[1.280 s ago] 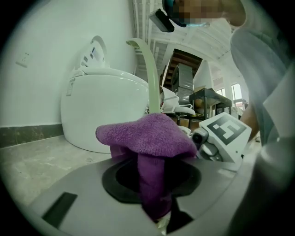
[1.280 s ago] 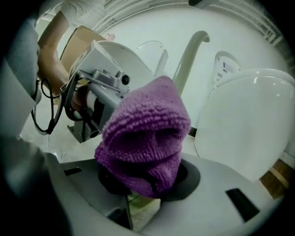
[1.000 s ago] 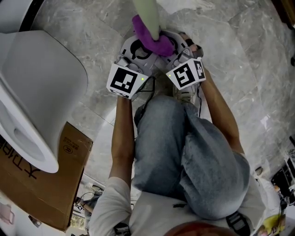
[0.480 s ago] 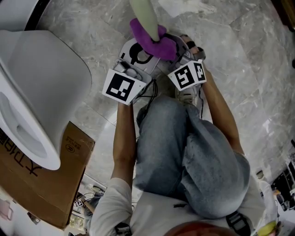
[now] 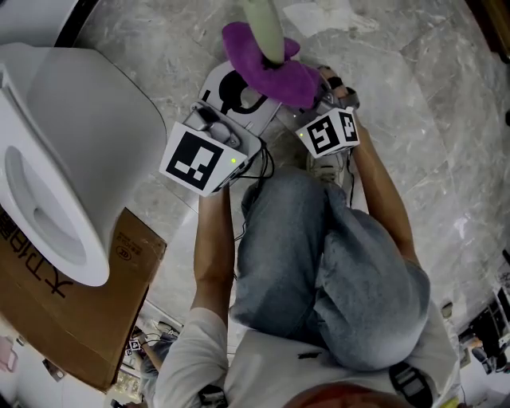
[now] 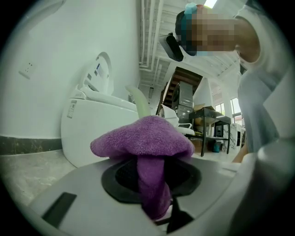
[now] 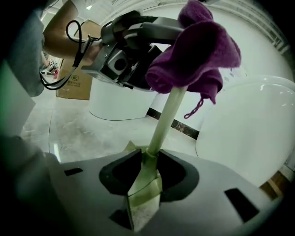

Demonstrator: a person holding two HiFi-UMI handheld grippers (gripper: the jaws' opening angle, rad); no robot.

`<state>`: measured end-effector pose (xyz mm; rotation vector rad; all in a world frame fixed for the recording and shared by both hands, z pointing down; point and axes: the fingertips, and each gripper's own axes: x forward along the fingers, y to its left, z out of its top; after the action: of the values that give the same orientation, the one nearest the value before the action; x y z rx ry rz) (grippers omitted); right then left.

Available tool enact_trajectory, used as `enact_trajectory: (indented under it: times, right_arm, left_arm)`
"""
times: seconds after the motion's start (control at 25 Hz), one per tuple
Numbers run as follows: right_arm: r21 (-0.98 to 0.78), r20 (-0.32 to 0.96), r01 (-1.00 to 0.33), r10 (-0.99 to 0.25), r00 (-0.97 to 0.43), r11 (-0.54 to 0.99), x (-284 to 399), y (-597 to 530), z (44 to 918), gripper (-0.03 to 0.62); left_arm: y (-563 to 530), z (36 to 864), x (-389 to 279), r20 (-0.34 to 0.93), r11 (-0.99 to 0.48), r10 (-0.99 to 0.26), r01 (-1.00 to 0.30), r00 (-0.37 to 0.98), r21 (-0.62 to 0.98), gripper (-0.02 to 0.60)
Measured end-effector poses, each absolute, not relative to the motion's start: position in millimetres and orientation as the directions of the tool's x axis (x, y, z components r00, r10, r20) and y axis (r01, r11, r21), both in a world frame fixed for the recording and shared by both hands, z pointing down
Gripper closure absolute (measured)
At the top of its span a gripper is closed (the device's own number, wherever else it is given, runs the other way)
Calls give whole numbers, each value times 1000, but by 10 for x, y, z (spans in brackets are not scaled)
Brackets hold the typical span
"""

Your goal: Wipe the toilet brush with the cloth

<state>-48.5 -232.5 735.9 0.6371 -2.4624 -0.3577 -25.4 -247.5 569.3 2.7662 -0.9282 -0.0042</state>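
The toilet brush is pale green; its shaft (image 7: 167, 115) rises from my right gripper (image 7: 145, 177), whose jaws are shut on its lower, wider part. In the head view the shaft (image 5: 264, 25) sticks out past the purple cloth (image 5: 271, 65). My left gripper (image 6: 154, 198) is shut on a hanging fold of the cloth (image 6: 145, 140), which drapes like a cap over the shaft (image 6: 140, 102). From the right gripper view the cloth (image 7: 198, 50) sits high on the shaft with the left gripper (image 7: 124, 50) behind it. Both grippers meet in front of the knees: left gripper (image 5: 243, 88), right gripper (image 5: 307, 103).
A white toilet (image 5: 72, 159) stands at the left, with a cardboard box (image 5: 88, 319) below it in the picture. The person's knees in jeans (image 5: 319, 263) fill the middle. A pale scrap (image 5: 319, 16) lies on the marble floor. Dark shelving (image 6: 209, 129) stands far off.
The left gripper has risen with the cloth, sliding it further along the brush shaft; its marker cube looks larger and sits further left. The right gripper and the brush have stayed put.
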Motion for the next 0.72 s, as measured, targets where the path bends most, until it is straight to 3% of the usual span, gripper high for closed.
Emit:
enact_trajectory:
  times: [0.72]
  right_arm:
    - [392, 455, -350, -510, -730, 851, -482, -2322, 7420, 485]
  left_arm:
    - [-2767, 4831, -388, -40, -770, -617, -592, 786, 238, 407]
